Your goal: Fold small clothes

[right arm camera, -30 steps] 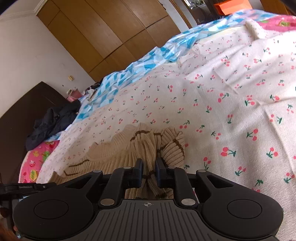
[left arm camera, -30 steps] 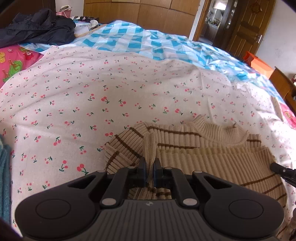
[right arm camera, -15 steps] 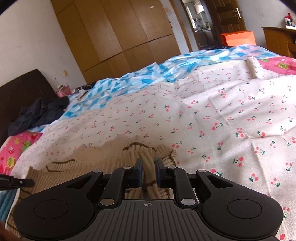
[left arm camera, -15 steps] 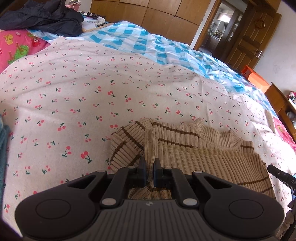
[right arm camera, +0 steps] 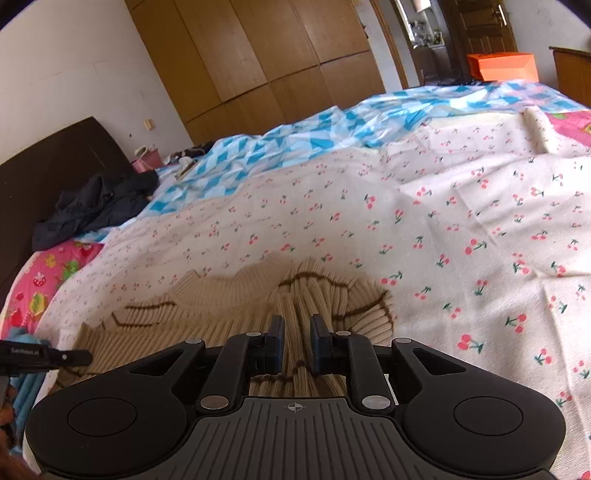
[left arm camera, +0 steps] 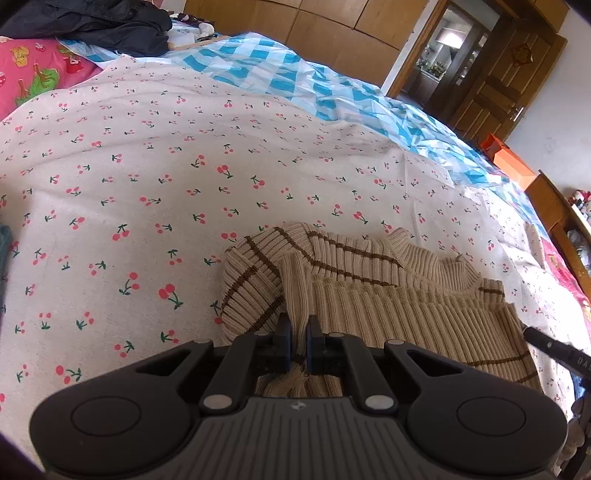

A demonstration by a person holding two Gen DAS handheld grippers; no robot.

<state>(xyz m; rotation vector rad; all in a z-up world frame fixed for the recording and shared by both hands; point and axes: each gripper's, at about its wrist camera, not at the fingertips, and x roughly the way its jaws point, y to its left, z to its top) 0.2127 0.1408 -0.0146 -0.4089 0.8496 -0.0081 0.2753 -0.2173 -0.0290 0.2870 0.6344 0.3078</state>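
Left wrist view: dark jacket (left arm camera: 92, 22) heaped at the bed's far left corner, pink cartoon-print cloth (left arm camera: 33, 70) just below it. A cherry-print sheet (left arm camera: 147, 177) covers most of the bed; a blue-and-white checked cover (left arm camera: 295, 77) runs along the far edge. Teal fabric (left arm camera: 4, 247) pokes in at the left edge of the frame. The beige ribbed sweater (left arm camera: 388, 306) with brown stripes lies on the sheet at the near side of the bed, collar toward the far edge, one sleeve doubled over its left end. The left gripper (left arm camera: 298, 332) is clamped on a fold of that sweater: fingers nearly together, knit pinched between the pads, with a frayed edge hanging below them. Sleeve cuff sits just left of the fingers; the body spreads to the right. The tip of the other tool touches the sweater's right end. Orange box (left arm camera: 506, 158) and wooden door (left arm camera: 495, 74) are beyond the bed, far right.

Right wrist view: dark headboard (right arm camera: 48, 155) and the jacket at left, wardrobe (right arm camera: 258, 55) behind. The sweater bunches directly under and ahead of the right gripper (right arm camera: 297, 332), which grips a thick gathered ridge of knit between its pads, with a narrow gap filled by fabric. The rest of the sweater trails left toward the left tool's tip; a cuff fans out right of the fingers. Bare sheet to the right.
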